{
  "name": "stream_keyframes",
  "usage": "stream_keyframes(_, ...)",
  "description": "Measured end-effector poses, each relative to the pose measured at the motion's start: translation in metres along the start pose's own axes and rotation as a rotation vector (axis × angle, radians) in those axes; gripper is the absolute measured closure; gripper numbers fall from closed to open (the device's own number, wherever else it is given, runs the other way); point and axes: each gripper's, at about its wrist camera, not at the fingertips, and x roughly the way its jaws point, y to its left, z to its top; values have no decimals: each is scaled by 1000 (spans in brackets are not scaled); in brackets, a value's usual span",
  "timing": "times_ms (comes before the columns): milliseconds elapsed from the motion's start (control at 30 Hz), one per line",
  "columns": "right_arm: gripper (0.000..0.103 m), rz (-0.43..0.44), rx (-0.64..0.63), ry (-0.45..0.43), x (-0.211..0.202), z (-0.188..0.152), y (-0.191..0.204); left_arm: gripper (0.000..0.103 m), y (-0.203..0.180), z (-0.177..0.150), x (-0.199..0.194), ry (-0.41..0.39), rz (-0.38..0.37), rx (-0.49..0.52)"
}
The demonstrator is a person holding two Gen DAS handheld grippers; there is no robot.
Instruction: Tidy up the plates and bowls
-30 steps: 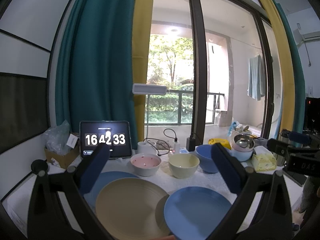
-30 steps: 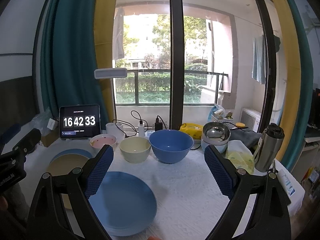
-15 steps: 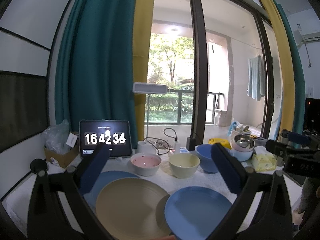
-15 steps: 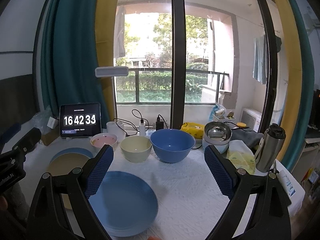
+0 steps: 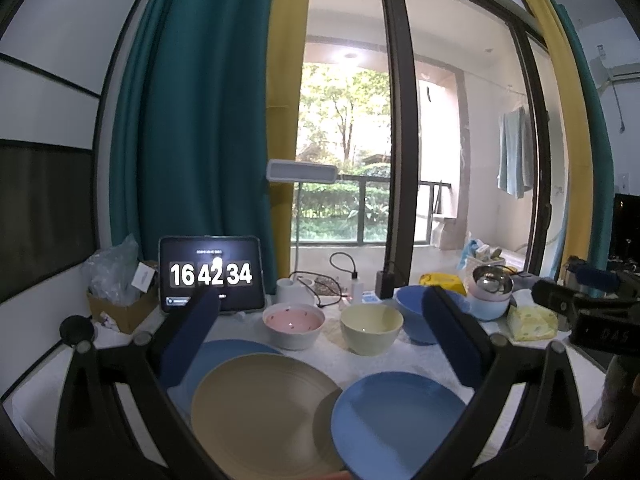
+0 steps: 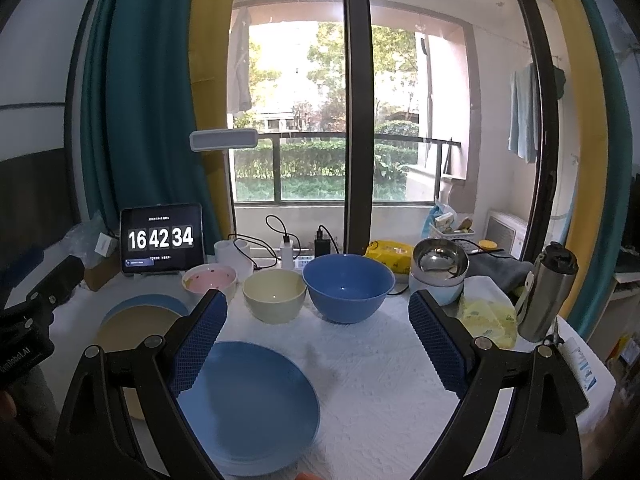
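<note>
A tan plate [image 5: 260, 412] lies on a blue plate [image 5: 224, 354] at the front left; another blue plate [image 5: 400, 420] sits beside it, also seen as blue plate [image 6: 248, 404]. Behind them stand a pink bowl [image 5: 293, 322], a cream bowl [image 5: 370, 328] and a large blue bowl [image 6: 347, 286] in a row. A steel bowl [image 6: 439, 258] rests in a pale blue bowl [image 6: 442, 292]. My left gripper [image 5: 320, 328] hovers open above the plates. Open too, my right gripper [image 6: 316, 324] hangs over the white cloth, holding nothing.
A tablet clock [image 6: 162, 238] stands at the back left beside a white cup [image 6: 230, 254] and charger cables. A steel flask [image 6: 546, 292], yellow tissue pack [image 6: 486, 312] and yellow packet [image 6: 390, 254] crowd the right. A cardboard box [image 5: 120, 308] sits far left.
Both grippers have barely moved and stay open. The clock has ticked from 16:42:33 to 16:42:34. The dishes lie where they were.
</note>
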Motion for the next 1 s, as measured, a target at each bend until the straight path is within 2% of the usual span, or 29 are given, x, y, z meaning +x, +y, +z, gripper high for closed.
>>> stream_keyframes(133, 8, 6, 3, 16, 6, -3, -1, 1, 0, -4, 9, 28, -5, 8)
stream_keyframes(400, 8, 25, 16, 86, 29, -16, -4, 1, -3, -23, 36, 141, -14, 18)
stream_keyframes(600, 19, 50, 32, 155, 52, -32, -11, 3, -9, -44, 61, 246, -20, 35)
stream_keyframes(633, 22, 54, 35, 165, 56, -35, -12, 4, -11, -47, 65, 259, -18, 46)
stream_keyframes(700, 25, 59, 44, 189, 65, -41, -15, 15, -15, -54, 73, 290, -10, 59)
stream_keyframes(767, 31, 66, 52, 210, 71, -46, -18, 19, -18, -62, 81, 333, 1, 68)
stream_keyframes(867, 35, 74, 60, 238, 82, -53, -21, 33, -20, -72, 94, 395, 11, 68)
stream_keyframes(900, 40, 78, 63, 245, 85, -55, -22, 38, -20, -75, 99, 417, 17, 67)
stream_keyframes(1000, 49, 84, 73, 270, 95, -61, -26, 45, -20, -85, 111, 470, 28, 64)
